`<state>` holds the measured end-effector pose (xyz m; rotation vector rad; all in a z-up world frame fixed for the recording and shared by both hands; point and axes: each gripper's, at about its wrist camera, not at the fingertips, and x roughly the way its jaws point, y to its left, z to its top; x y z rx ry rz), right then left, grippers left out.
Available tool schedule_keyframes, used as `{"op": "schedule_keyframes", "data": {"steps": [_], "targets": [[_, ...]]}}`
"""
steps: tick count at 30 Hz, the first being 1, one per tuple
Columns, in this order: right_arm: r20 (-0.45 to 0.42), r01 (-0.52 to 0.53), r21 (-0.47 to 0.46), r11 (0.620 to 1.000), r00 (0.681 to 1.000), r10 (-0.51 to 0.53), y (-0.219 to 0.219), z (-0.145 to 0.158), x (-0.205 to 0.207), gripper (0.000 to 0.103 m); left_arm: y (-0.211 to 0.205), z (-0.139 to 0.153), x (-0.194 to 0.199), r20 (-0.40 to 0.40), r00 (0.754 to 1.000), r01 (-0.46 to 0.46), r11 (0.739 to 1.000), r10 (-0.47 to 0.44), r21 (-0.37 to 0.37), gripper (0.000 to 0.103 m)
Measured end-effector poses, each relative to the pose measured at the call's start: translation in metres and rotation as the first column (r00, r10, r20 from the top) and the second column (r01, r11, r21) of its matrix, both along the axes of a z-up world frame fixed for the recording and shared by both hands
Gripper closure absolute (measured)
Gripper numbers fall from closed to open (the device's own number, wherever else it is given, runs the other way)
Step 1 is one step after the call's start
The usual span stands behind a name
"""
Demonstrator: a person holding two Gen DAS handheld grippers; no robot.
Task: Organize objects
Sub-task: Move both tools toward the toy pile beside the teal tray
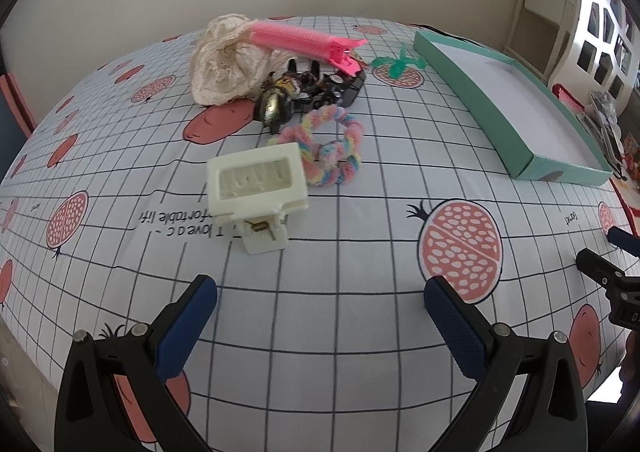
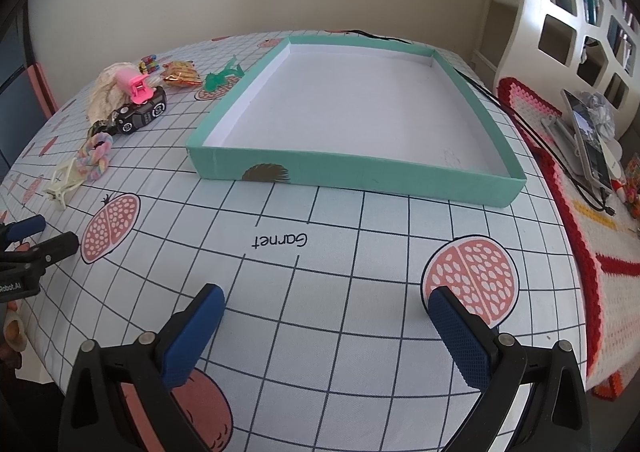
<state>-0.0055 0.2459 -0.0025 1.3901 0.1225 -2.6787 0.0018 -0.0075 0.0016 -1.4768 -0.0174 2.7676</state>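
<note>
On the checked table (image 2: 340, 252): one empty teal cardboard tray (image 2: 360, 176), one cream plastic hair claw (image 1: 258, 192), both tongs (image 1: 320, 316) (image 2: 326, 326) spread wide, holding nothing.

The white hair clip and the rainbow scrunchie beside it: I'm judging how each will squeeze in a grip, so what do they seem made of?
The white hair clip looks like rigid moulded plastic with a dull ivory finish, and a small metal coil spring shows at its hinge. The rainbow scrunchie looks like soft, fuzzy chenille-type yarn twisted in pastel strands, probably over elastic, though the core is hidden.
</note>
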Motion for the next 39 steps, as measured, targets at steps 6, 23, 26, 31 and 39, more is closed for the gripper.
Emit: {"op": "schedule_keyframes", "data": {"steps": [6,23,26,31,39], "targets": [[-0.074,-0.088,-0.012,0.996,0.994,0.087,-0.017,0.028,-0.007,0.0,-0.015,0.014,0.003,-0.057,0.998,-0.031,0.999,0.032,0.023,0.0],[-0.135,-0.457,-0.111,0.883,0.887,0.442,-0.148,0.057,-0.067,0.001,-0.047,0.023,-0.022,-0.113,0.987,-0.11,0.994,0.112,0.03,0.005],[-0.105,-0.48,-0.146,0.865,0.877,0.469,-0.161,0.049,-0.077,0.004,-0.048,0.02,-0.026,-0.109,0.988,-0.111,0.994,0.113,0.023,0.005],[-0.06,-0.501,-0.182,0.846,0.864,0.499,-0.178,0.036,-0.092,0.012,-0.044,0.017,-0.029,-0.116,0.988,-0.098,0.995,0.098,0.009,0.006],[-0.016,-0.539,-0.205,0.817,0.837,0.547,-0.199,0.022,-0.101,0.021,-0.043,0.01,-0.036,-0.106,0.99,-0.094,0.995,0.095,0.013,0.017]]}}
